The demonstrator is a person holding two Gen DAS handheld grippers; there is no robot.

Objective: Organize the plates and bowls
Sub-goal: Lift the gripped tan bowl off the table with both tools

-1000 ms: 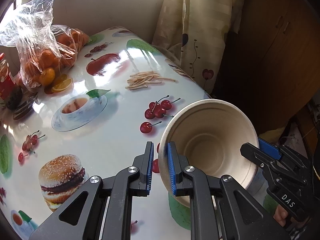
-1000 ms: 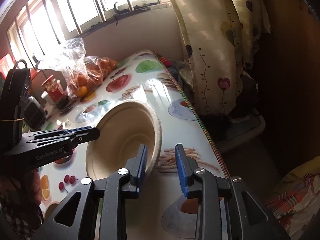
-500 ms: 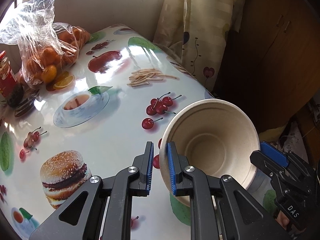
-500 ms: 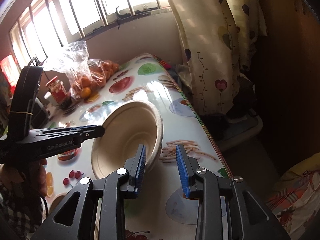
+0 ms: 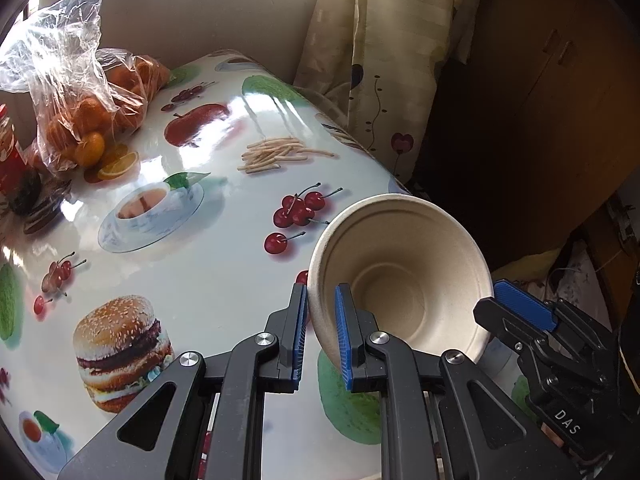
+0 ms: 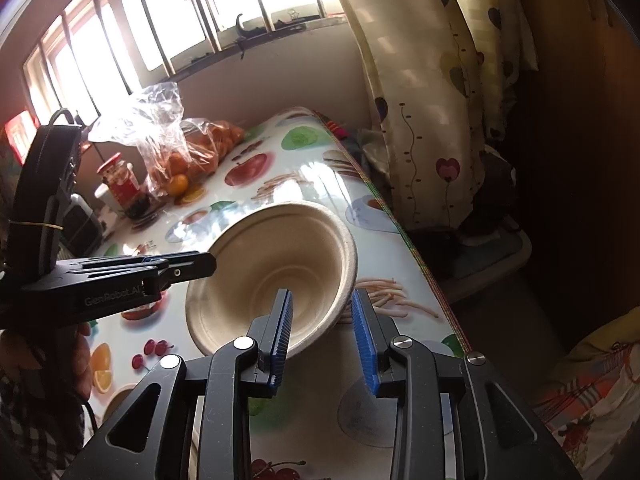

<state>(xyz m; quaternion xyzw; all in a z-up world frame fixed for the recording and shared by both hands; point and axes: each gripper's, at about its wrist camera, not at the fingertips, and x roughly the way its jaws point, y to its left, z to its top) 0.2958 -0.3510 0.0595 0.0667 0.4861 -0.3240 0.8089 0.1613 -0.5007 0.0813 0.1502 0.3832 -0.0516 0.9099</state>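
Note:
A beige paper bowl point(image 5: 404, 276) is held tilted above the right side of the table. My left gripper point(image 5: 320, 332) is shut on its near-left rim, one pad inside and one outside. In the right wrist view the same bowl point(image 6: 276, 276) shows with the left gripper on its left rim. My right gripper point(image 6: 322, 332) is open, its jaws astride the bowl's near-right rim without pinching it. The right gripper also shows in the left wrist view point(image 5: 524, 308) at the bowl's right edge.
The table point(image 5: 192, 280) has a glossy cloth printed with food. A clear bag of oranges point(image 5: 88, 120) and a red jar point(image 6: 118, 180) stand at the far left. A curtain point(image 6: 432, 92) hangs at the far right, with the table's right edge point(image 6: 424, 264) beside it.
The bowl has stayed in my left gripper and tipped a little more upright. My right gripper has drawn back slightly along the bowl's right rim, its jaws wider apart.

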